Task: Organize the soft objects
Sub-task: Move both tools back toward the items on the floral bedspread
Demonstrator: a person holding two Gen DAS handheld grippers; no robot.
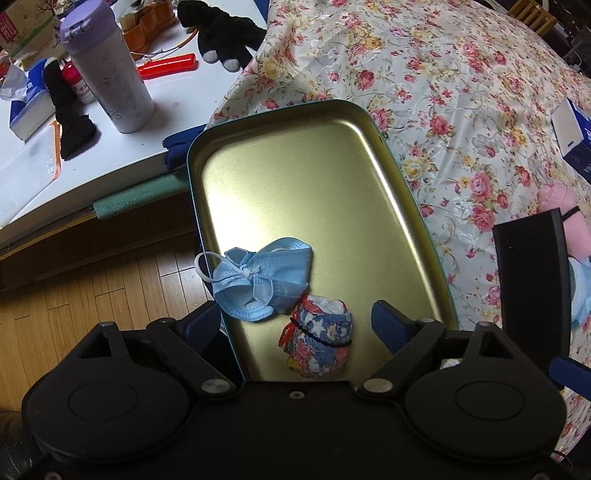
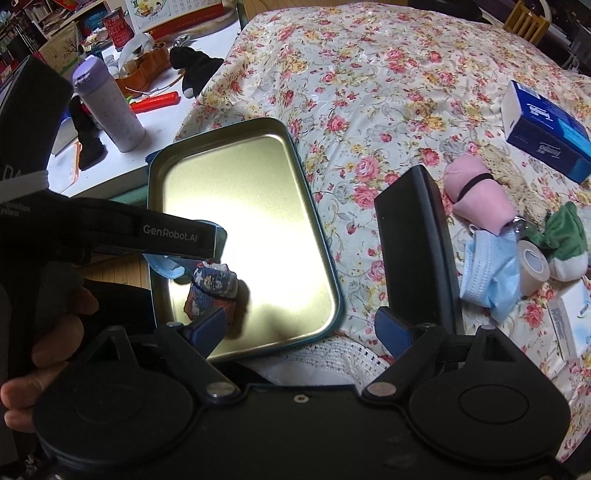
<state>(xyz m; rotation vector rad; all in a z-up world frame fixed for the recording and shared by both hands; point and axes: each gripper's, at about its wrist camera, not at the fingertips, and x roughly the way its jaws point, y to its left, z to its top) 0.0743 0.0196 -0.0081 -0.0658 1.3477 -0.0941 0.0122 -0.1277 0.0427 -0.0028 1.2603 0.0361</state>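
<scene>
A gold metal tray (image 1: 295, 184) with a teal rim lies on the flowered bedspread. In it lie a folded blue face mask (image 1: 258, 282) and a rolled floral cloth bundle (image 1: 319, 341) tied with a black band. My left gripper (image 1: 295, 321) is open and empty, its jaws spread just above those two things. My right gripper (image 2: 301, 325) is open and empty over the tray's (image 2: 251, 206) near right corner. To its right on the bed lie a pink roll (image 2: 476, 192), a second blue mask (image 2: 487, 280), a green plush toy (image 2: 565, 240) and a tape roll (image 2: 532, 266).
A black rectangular object (image 2: 417, 251) stands just right of the tray. Blue tissue boxes (image 2: 543, 129) lie at the far right. A white table (image 1: 92, 147) at left holds a lilac bottle (image 1: 110, 74), black gloves (image 1: 221, 33) and a red object (image 1: 166, 66). Wood floor (image 1: 92, 288) lies below.
</scene>
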